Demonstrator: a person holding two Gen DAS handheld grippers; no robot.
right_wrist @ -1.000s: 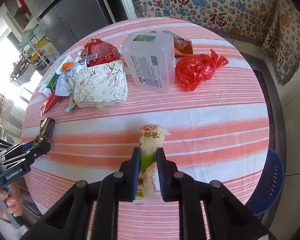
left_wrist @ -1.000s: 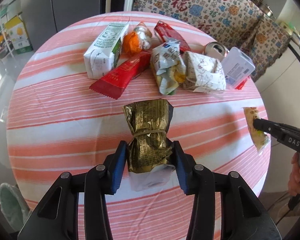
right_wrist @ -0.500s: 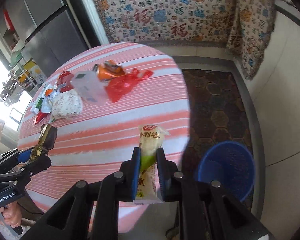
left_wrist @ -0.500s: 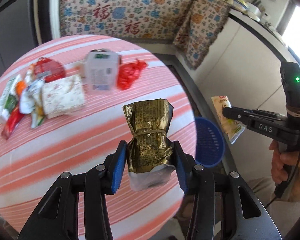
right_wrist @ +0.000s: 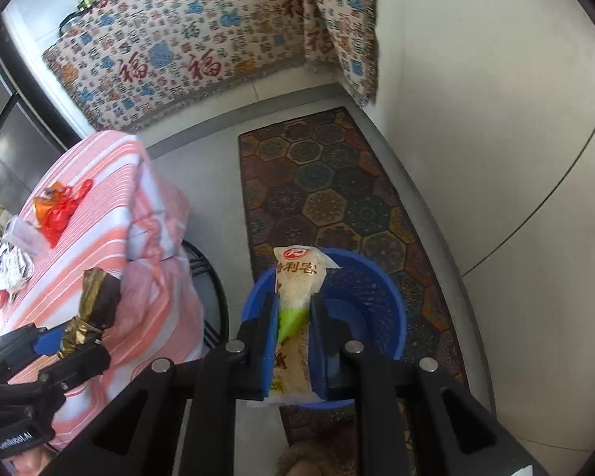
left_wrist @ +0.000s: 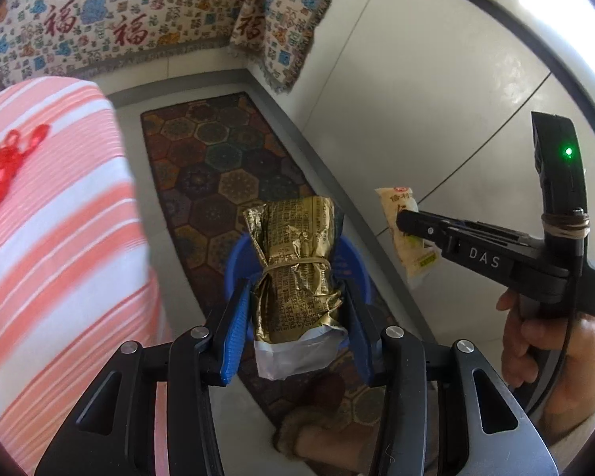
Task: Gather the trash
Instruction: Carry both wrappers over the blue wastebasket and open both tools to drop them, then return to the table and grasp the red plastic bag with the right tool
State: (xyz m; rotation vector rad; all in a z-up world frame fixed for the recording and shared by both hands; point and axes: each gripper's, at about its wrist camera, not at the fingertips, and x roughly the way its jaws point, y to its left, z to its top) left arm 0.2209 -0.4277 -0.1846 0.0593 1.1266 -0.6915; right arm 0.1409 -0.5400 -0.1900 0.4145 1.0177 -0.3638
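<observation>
Hanging above the blue bin (left_wrist: 234,261), the left gripper (left_wrist: 295,301) clamps the gold packet (left_wrist: 293,265), its long axis running straight ahead. Right wrist view: the right gripper (right_wrist: 293,329) pinches the white wrapper (right_wrist: 297,289) over the bin's near rim, likely nearer release.

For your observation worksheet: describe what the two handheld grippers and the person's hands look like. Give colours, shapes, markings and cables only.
Both grippers are black, with angular cut-out frames and silver pivot bolts. The left gripper and right gripper have blue finger pads. In the left wrist view the right gripper's side reads "DAS", with a green light, a brown band and a black cable on its handle, held in a bare hand. The left one reads "GenRobot.AI".
</observation>
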